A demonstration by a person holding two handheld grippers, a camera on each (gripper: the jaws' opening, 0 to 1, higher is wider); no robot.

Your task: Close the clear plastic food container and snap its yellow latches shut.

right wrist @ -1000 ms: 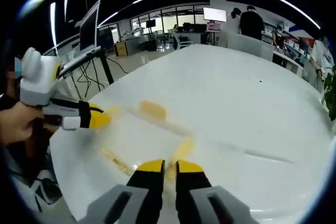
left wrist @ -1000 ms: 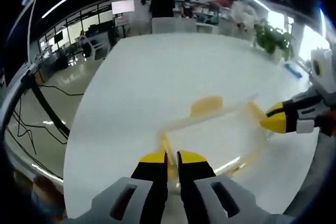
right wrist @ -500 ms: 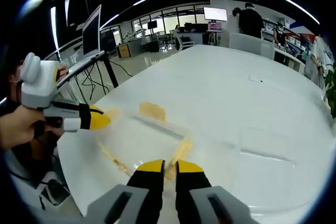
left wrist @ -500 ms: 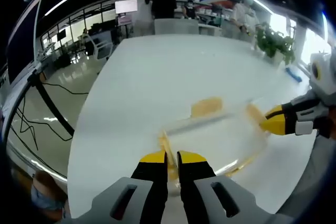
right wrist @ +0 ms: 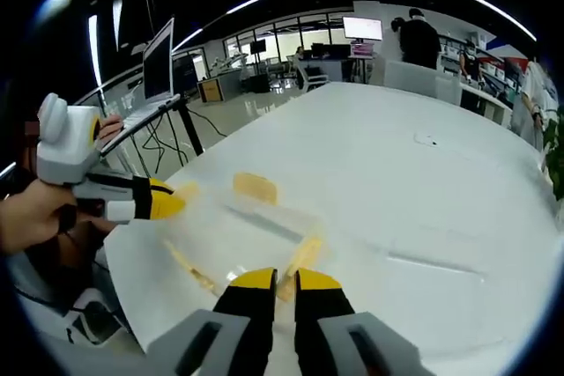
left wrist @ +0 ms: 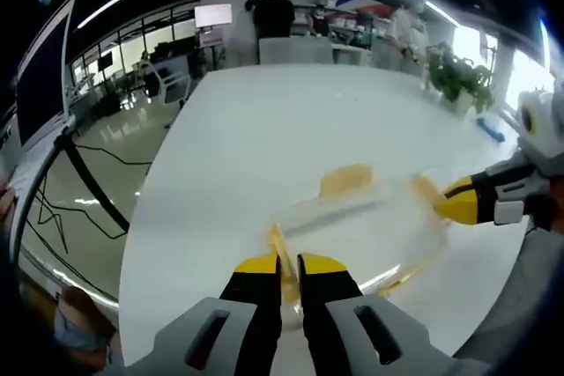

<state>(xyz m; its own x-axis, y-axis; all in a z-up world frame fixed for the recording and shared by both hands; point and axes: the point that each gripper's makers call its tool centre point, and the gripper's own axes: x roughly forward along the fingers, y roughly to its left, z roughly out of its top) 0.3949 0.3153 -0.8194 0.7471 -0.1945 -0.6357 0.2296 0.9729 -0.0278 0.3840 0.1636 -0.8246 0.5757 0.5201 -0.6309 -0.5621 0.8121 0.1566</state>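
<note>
Where each gripper's own jaws rise at the bottom of its view, the left gripper (left wrist: 289, 263) and the right gripper (right wrist: 275, 279) are seen with yellow tips drawn nearly together; whether a latch is pinched between them cannot be told. Just beyond the tips, the clear plastic food container (left wrist: 357, 231) is found on the white table (left wrist: 264, 121), its lid apparently down. One yellow latch (left wrist: 345, 179) on the far side is seen standing outward, so snapping is judged unfinished. A potted plant (left wrist: 456, 66) is offered by the left gripper view, whereas a laptop on a stand (right wrist: 157, 55) is supplied by the right gripper view.
</note>
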